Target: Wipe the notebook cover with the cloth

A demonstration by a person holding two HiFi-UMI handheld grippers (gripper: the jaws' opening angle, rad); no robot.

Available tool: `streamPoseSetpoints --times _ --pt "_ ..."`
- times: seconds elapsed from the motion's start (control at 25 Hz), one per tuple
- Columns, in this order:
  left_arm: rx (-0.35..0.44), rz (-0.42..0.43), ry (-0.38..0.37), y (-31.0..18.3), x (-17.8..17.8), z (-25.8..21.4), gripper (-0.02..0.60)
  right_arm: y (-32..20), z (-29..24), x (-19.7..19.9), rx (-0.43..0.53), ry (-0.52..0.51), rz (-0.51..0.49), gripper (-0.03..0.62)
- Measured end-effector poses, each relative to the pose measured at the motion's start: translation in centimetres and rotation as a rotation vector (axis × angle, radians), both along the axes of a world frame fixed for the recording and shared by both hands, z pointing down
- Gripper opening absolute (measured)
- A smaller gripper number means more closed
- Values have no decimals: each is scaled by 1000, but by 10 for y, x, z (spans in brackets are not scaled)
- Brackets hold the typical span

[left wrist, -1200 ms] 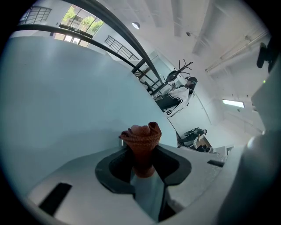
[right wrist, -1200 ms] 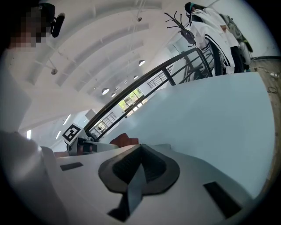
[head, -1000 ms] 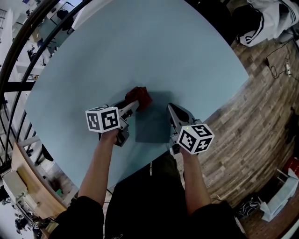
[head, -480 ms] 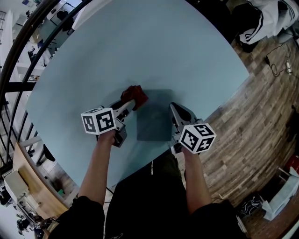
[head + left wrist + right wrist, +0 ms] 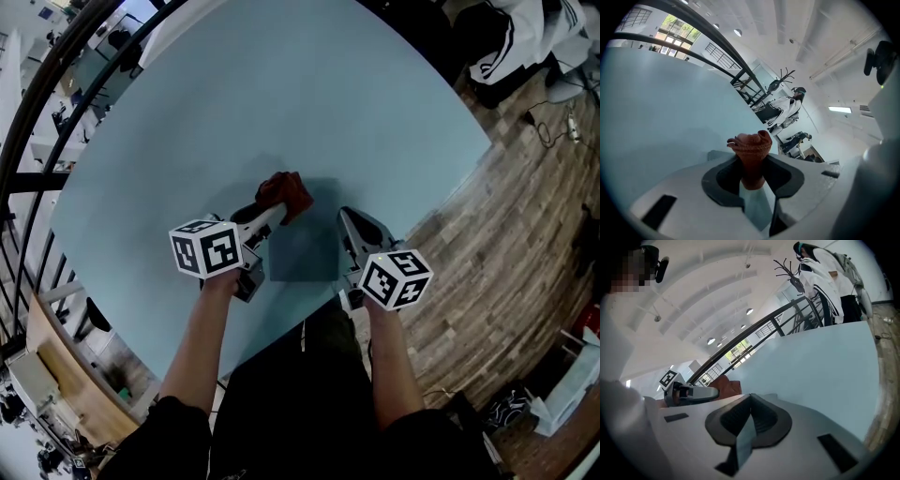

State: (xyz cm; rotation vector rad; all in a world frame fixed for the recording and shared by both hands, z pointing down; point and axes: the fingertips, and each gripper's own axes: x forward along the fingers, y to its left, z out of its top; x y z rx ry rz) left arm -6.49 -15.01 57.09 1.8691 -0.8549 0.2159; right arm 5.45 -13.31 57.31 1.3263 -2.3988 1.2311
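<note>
Since half a second ago the left gripper (image 5: 272, 214) has brought the crumpled red-brown cloth (image 5: 284, 194) back to the right, from beside the flat dark grey-blue notebook (image 5: 302, 251) to its far left corner. The right gripper (image 5: 345, 223) has hardly moved.

In the left gripper view the jaws are pinching the cloth (image 5: 750, 152) by its lower part, and the bunched top stands out past the tips. In the right gripper view the jaws are pressed together on a thin grey-blue edge, which I take for the right side of the notebook (image 5: 742, 439); this gripper (image 5: 749, 423) seems to hold it still on the pale blue table (image 5: 281, 94).

I judge that the wiping is under way, at the far end of a stroke. Whether the cloth really presses on the cover cannot be told. The next move calls for dragging it across the cover toward the person with light downward pressure, while the right side keeps the notebook from sliding.

No brand or writing can be read. Only the black-and-white square markers on each cube (image 5: 207, 249) show.
</note>
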Motion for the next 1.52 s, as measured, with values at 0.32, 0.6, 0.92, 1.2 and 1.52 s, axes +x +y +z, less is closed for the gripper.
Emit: streamPoseSetpoints --times 0.32,0.6,0.92,1.2,1.52 --pt "-23 66 32 16 41 5 127 12 -2 17 -2 -1 43 6" --pt "-42 95 52 24 70 15 127 20 2 29 -7 -9 76 6" --pt "-68 108 71 31 88 30 127 28 9 37 -20 -9 106 6" --pt "-97 109 56 32 89 45 127 30 13 37 -27 -6 120 6" --pt "-103 104 41 33 84 47 127 32 13 39 -29 -5 112 6"
